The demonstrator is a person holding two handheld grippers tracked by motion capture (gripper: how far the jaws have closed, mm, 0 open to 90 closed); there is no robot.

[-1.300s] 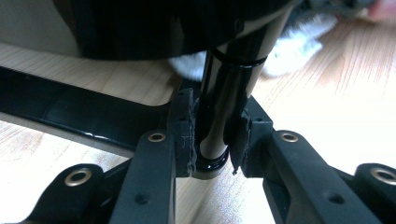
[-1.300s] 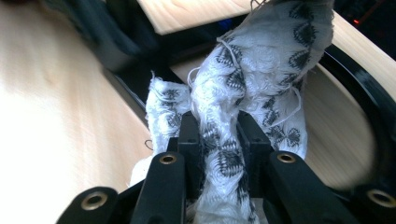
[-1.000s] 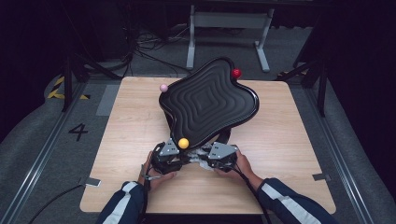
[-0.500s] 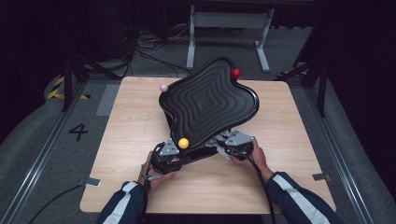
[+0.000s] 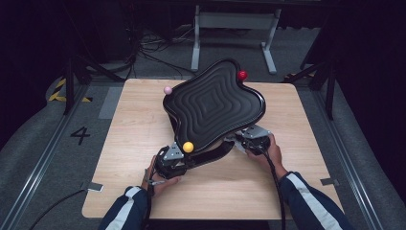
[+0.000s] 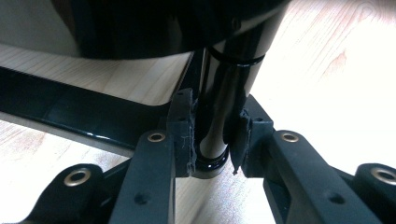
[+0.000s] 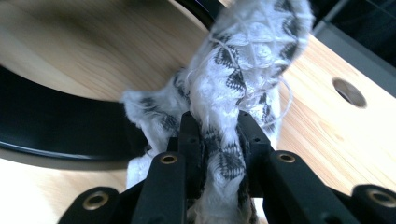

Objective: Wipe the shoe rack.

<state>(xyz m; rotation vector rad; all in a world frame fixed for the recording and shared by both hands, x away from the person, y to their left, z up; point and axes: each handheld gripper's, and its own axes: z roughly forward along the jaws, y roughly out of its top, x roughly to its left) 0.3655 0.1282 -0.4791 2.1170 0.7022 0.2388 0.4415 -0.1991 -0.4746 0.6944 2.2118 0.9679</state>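
Black glossy wavy-rimmed tray (image 5: 213,103) on its stand at table centre, cloth poised just right of it.
Left gripper (image 6: 212,147) clamped on the black stand post (image 6: 219,107), lower left of frame; right gripper (image 7: 219,140) pinching white-and-black patterned cloth (image 7: 243,74), nearer the tray's right edge, lower right. Yellow ball (image 5: 188,146), pink ball (image 5: 167,89), red ball (image 5: 242,75) ringing the rim; curved black base foot (image 5: 213,154) between the grippers.

A black wavy-edged ridged tray (image 5: 210,103) stands mid-table on a pale wooden table (image 5: 124,143). A yellow ball (image 5: 188,147) sits at its near rim, a pink ball (image 5: 167,90) far left, a red ball (image 5: 242,75) far right.
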